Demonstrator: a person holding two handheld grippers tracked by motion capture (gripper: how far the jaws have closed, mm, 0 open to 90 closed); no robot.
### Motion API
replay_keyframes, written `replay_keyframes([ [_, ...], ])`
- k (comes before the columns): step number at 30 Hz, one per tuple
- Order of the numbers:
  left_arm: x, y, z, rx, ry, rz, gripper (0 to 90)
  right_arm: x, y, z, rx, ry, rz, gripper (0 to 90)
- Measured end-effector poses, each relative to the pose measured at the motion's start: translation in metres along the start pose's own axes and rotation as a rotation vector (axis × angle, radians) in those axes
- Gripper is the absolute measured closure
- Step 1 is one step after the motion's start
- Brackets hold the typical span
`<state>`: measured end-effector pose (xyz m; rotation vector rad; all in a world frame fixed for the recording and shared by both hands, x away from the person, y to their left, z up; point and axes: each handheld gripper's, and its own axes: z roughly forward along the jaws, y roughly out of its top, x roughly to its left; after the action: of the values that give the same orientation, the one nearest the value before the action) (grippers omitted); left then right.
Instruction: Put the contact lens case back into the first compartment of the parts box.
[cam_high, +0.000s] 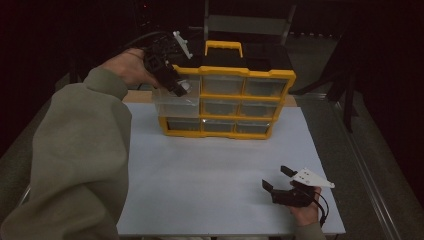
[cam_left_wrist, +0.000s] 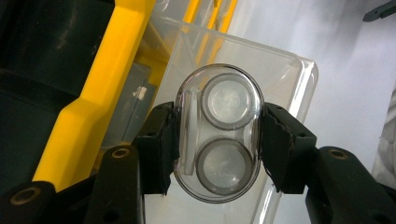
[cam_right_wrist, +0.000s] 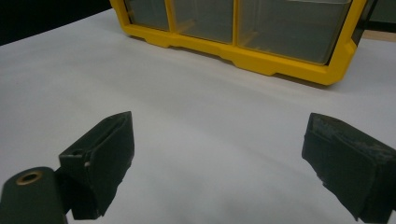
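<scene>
Two black pads of the left hand-held gripper (cam_left_wrist: 218, 144) pinch a clear twin-well case (cam_left_wrist: 218, 133) across its narrow width, long axis lengthwise, directly above the pulled-out clear drawer (cam_left_wrist: 285, 74); the right hand-held gripper (cam_right_wrist: 219, 163) rests spread, well apart.

- Across the lower half of the high view I see the white table top (cam_high: 210, 180) bare from the organiser down to the near edge; a hand can pass freely there.
- The yellow drawer organiser (cam_high: 235, 100) blocks the upper centre, its handle (cam_high: 223, 47) rising behind.
- At upper left, the pulled-out clear drawer (cam_high: 175, 102) juts forward, and my left gripper (cam_high: 179, 89) hangs over it with a clear lens case (cam_left_wrist: 218, 133) clamped between the pads.
- My sleeve (cam_high: 75, 165) fills the left side.
- My right gripper (cam_high: 280, 179), jaws apart, sits at lower right, with open table ahead.
</scene>
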<state>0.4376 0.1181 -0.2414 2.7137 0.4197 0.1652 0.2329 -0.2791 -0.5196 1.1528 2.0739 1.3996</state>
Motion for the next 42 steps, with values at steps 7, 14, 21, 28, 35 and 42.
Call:
replay_keyframes([
  [7,-0.001,-0.003,-0.002,-0.024,0.079,-0.050,16.0,0.000,0.000,0.000,0.000,0.002,-0.003,9.7],
  [14,-0.005,-0.002,-0.001,-0.015,0.072,-0.042,2.5,0.001,0.000,0.000,0.001,0.003,-0.007,9.7],
  [21,-0.009,-0.001,-0.001,-0.021,0.043,-0.033,0.4,0.001,0.000,0.000,0.001,0.004,-0.006,9.7],
  [28,-0.012,0.000,0.001,-0.019,0.034,-0.019,0.4,0.001,0.000,0.000,0.001,0.005,-0.006,9.7],
  [35,-0.019,0.001,-0.002,-0.034,0.028,0.007,0.4,0.001,0.000,0.000,0.002,0.006,-0.007,9.7],
  [42,-0.026,-0.001,-0.006,-0.054,0.022,0.028,0.4,0.001,0.000,0.000,0.002,0.007,-0.007,9.7],
])
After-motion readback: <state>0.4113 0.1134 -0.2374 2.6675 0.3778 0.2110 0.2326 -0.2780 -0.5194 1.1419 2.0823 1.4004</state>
